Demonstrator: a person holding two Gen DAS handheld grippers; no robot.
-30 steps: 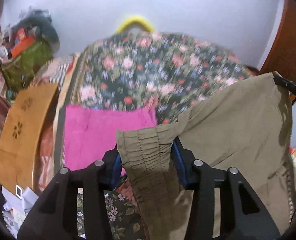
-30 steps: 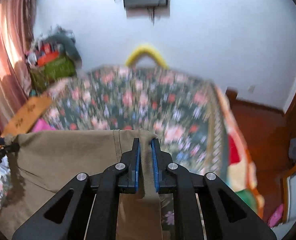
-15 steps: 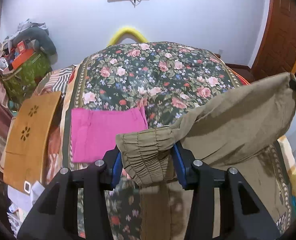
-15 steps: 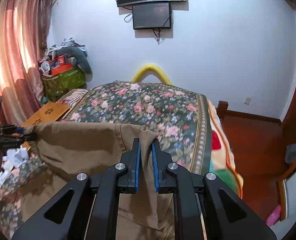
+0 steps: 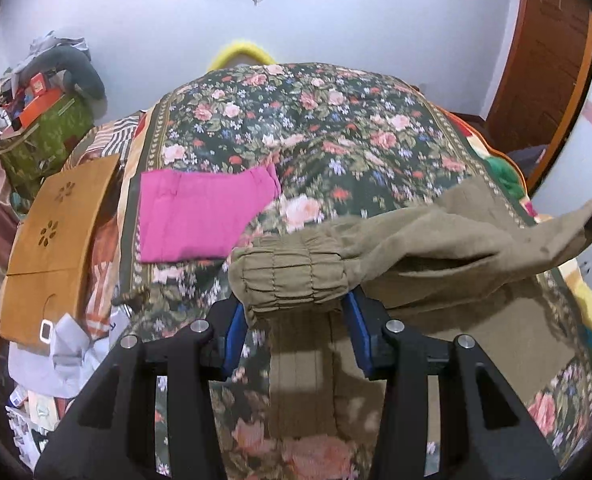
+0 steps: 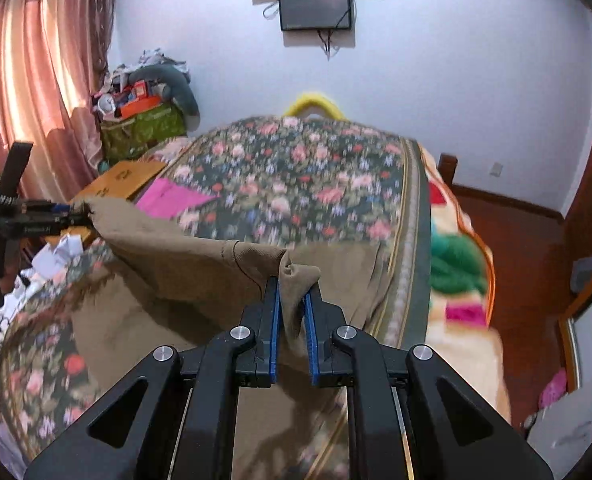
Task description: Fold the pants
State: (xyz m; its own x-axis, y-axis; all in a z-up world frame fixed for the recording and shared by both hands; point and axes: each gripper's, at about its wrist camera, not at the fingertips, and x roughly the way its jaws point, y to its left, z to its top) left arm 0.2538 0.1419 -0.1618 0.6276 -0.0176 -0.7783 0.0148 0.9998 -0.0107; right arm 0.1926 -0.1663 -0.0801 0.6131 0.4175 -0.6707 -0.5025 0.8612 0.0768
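Left gripper (image 5: 296, 312) clamped on the gathered waistband of the olive pants (image 5: 436, 248); right gripper (image 6: 293, 292) pinched tight on the other top corner. Top edge hangs stretched between the two, raised above the bed (image 5: 316, 120); the rest of the pants drapes down onto the near end of the bedspread.

Step, as I read it: laying the pants out flat, or carrying the held edge over for a fold. To do it well: keep both corners level and the span taut but not yanked, lower both together so no wrinkle is trapped, let go only once the cloth rests on the bed.

Room: near part of the bed is under the draped pants. Mid-left sits a pink cloth (image 5: 203, 216), close to the left gripper, so don't drop the edge on it. Far half of the bed is bare floral spread, good space. Left edge crowded: brown board (image 5: 55, 240), papers. Right edge drops to the floor.
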